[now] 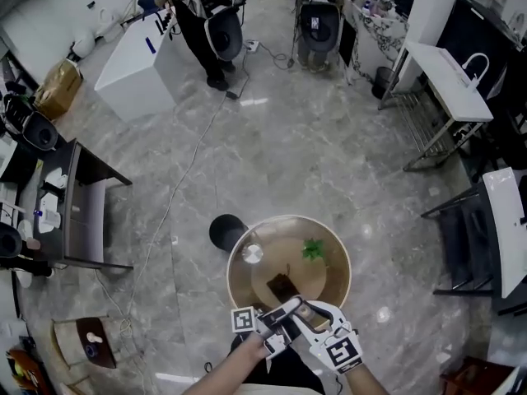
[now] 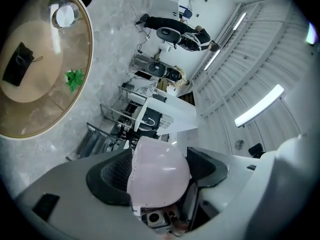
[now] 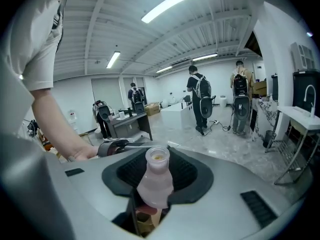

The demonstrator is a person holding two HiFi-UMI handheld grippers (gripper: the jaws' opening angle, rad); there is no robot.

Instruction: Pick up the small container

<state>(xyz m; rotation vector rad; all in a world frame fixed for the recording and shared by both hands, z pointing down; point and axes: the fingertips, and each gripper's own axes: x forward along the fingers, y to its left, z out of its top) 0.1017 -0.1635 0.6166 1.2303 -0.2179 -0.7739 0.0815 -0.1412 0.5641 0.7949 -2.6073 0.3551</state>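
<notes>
My left gripper (image 2: 159, 170) is shut on a pale pink rounded container (image 2: 161, 180) that fills the space between its dark pads. The right gripper (image 3: 156, 178) is shut on a small pale pink bottle (image 3: 155, 184) whose open neck points away from the camera. In the head view both grippers, left (image 1: 276, 323) and right (image 1: 325, 329), sit close together over the near rim of the round tan table (image 1: 333, 290). There the held things are mostly hidden, and I cannot tell whether they touch.
On the table lie a dark flat object (image 1: 284, 287), a green sprig (image 1: 313, 249) and a small white round piece (image 1: 253, 253). A black round stool (image 1: 225, 230) stands beside it. Desks, chairs and people with backpacks stand farther off on the marble floor.
</notes>
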